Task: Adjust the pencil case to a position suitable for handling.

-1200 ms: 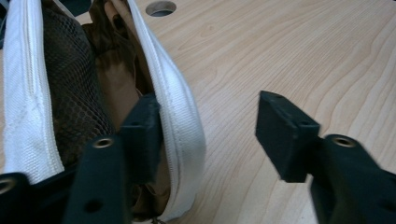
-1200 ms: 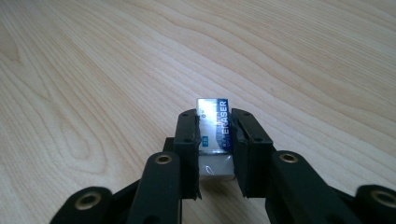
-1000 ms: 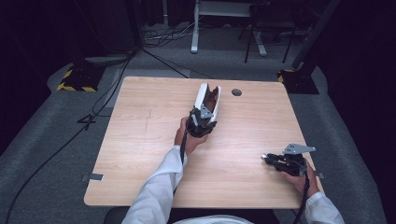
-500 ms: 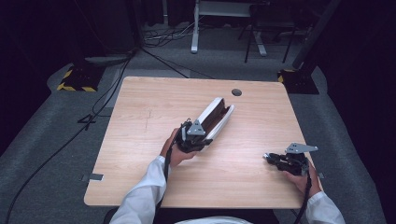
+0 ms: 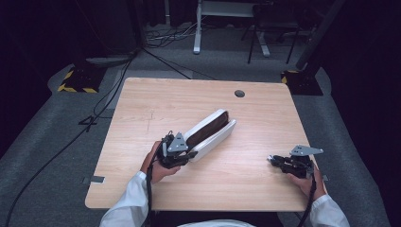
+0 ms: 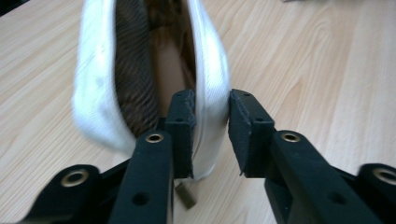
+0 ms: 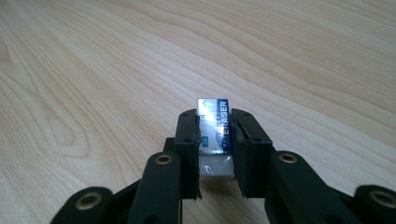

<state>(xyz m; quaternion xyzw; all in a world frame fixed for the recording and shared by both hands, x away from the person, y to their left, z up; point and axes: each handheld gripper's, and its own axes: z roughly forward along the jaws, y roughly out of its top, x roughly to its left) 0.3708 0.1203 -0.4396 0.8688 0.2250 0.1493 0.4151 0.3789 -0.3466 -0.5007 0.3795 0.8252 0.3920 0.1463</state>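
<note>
High view has the white pouch lying open on its side around the middle of the wooden table, long axis running from near-left to far-right, mouth gaping so you can see the brown lining. Left gripper view looks straight into it: brown woven lining down one side, a tan inner wall, and a small metal zipper pull hanging at the near end. Can't make out anything actually inside.

Tabletop is light wood grain with a round cable hole near the far edge. Around it there's grey carpet, black cables trailing off on the left, yellow-and-black striped stand bases at the far corners, and white desk legs way at the back in the dark.

Left gripper sits at the pouch's near-left end, held level with the hand wrapped behind it, white sleeve coming up from the near edge. Its jaws have just been opening: 1 jaw is inside the pouch against the white wall, the other stands off outside with a clear gap, so the wall sits between them unpinched.

Right gripper is near the table's near-right corner, low and pointing left, well apart from the pouch. Its 2 jaws are pinching a small eraser in a blue printed sleeve, just above the wood.
</note>
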